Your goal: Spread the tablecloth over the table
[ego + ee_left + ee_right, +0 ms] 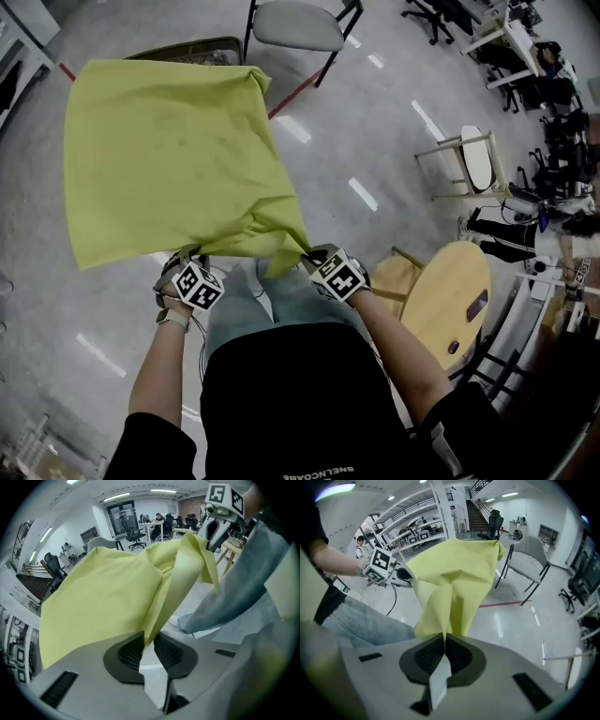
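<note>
A yellow tablecloth (169,159) hangs spread out in front of me, and its far part lies over a dark table (187,49) of which only the back edge shows. My left gripper (187,257) is shut on the near edge of the cloth (103,597), a fold of which runs between its pads (133,651). My right gripper (306,255) is shut on a bunched corner of the cloth (450,578), with the fabric pinched at its pads (459,654). Both grippers point steeply down, close together near my legs. Each shows in the other's view: right gripper (209,540), left gripper (410,575).
A grey chair (295,23) stands behind the table. A round wooden table (450,300) is at my right, with a white stool (478,155) beyond it. Red tape (295,94) crosses the glossy floor. Office chairs and desks fill the far right.
</note>
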A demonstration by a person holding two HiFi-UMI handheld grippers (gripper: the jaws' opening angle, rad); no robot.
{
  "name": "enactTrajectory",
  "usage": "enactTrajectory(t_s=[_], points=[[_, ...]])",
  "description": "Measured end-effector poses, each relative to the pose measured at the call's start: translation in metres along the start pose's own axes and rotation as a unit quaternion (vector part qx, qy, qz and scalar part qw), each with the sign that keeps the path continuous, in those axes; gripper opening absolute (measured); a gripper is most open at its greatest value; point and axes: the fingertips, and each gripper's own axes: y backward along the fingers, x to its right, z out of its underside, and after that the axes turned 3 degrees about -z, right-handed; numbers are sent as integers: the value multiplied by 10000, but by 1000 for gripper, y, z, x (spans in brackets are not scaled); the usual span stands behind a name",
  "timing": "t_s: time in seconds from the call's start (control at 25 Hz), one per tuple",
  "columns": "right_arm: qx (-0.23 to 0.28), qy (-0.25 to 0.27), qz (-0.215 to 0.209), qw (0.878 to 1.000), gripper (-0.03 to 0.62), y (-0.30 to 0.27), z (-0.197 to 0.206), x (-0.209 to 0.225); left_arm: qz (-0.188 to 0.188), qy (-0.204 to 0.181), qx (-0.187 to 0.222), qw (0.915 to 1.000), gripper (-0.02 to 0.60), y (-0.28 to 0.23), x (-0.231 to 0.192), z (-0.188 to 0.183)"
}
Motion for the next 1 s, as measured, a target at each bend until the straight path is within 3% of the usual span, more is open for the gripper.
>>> enactTrajectory(t_s=[0.16,0.28,0.36,0.48,0.68,0.84,1.0], points=[[-90,-50,107,9999,15,3,11,13,252,-228,-142,9993,39,2,23,0],[-233,-31,166,9996,15,4,16,21,590,-184,-259,9977,31,4,45,3],[-344,-6,194,9992,15,3,18,28,870,-24,-323,9957,29,5,59,6],[-508,122,234,9984,15,2,21,38,1462,541,-433,9868,23,3,83,9],[-769,179,225,9966,15,-3,31,46,2357,1257,-694,9612,23,2,120,17],[-983,331,227,9943,15,-8,39,52,3138,1775,-981,9276,24,5,151,18],[-1134,411,96,9927,17,-13,46,53,3503,2376,-1202,8980,23,4,173,22]])
